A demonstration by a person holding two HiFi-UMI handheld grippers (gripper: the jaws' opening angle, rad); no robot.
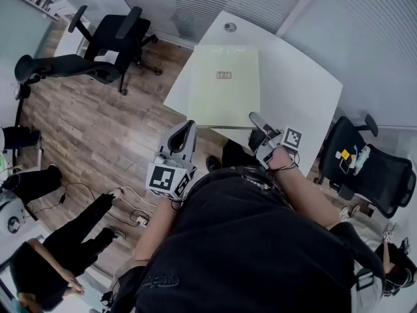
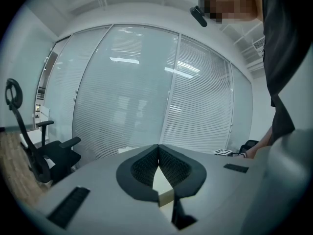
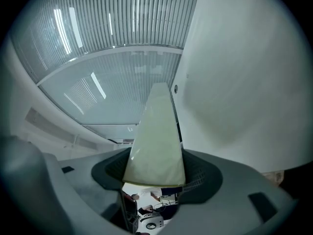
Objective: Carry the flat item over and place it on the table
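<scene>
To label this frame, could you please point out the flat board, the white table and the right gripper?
flat board [image 1: 225,103], head view, its bare top face.
white table [image 1: 300,90], head view, bare top right of the board.
right gripper [image 1: 255,118], head view, between its fingertips.

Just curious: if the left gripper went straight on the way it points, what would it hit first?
Probably the left gripper meets the near corner of the pale flat board on the white table, though depth is unclear.
</scene>
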